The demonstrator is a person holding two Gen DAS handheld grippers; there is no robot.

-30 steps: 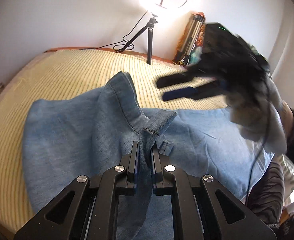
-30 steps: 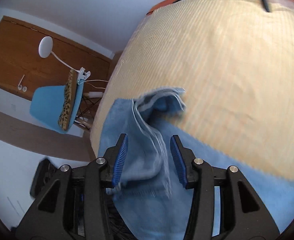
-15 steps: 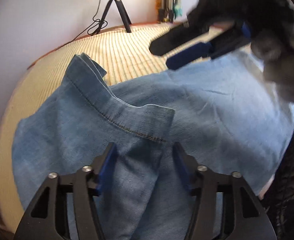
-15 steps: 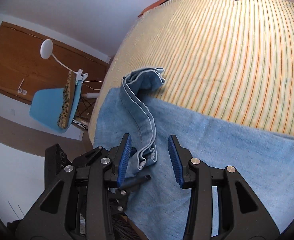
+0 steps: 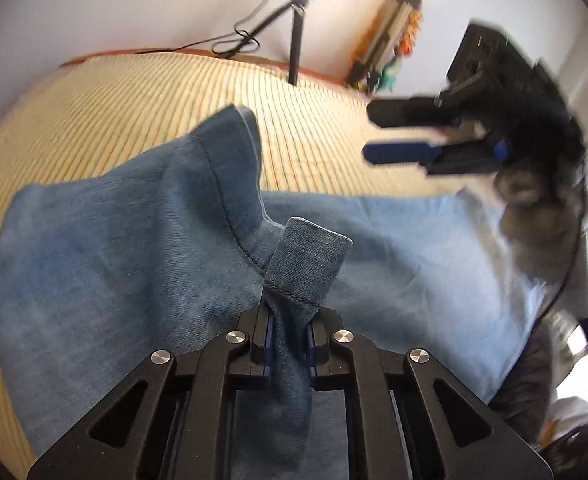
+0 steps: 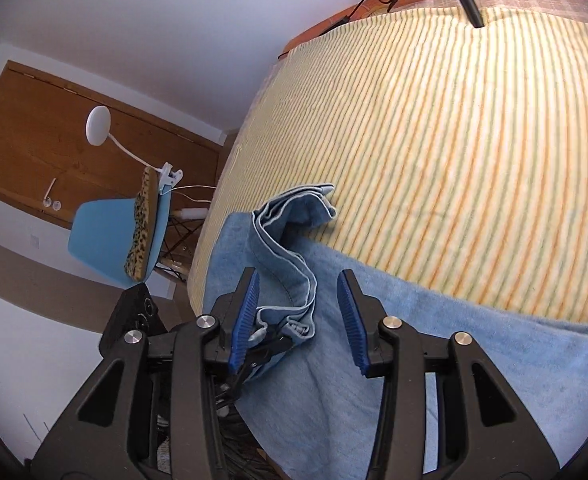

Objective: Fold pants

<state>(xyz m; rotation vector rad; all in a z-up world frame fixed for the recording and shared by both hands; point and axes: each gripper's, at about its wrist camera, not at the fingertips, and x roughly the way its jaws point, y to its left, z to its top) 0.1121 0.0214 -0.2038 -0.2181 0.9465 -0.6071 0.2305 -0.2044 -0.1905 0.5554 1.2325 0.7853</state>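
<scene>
Blue denim pants (image 5: 126, 264) lie spread on a yellow striped bed (image 5: 134, 112). My left gripper (image 5: 289, 320) is shut on a raised fold of the pants hem, which stands up between the jaws. My right gripper (image 5: 374, 136) hangs open and empty in the air above the bed at the right in the left wrist view. In the right wrist view the right gripper (image 6: 300, 312) is open above the pants (image 6: 474, 360), with the bunched hem (image 6: 294, 224) and the left gripper's tip below it.
A ring light tripod (image 5: 294, 36) stands at the bed's far edge by the white wall. A blue chair (image 6: 114, 236) with a clip lamp (image 6: 98, 126) stands beside the bed near a wooden door (image 6: 34, 140).
My left gripper was open half a second ago and has shut again on the pants fold. My right gripper has let go of the hem, opened wider and lifted away to the right.
</scene>
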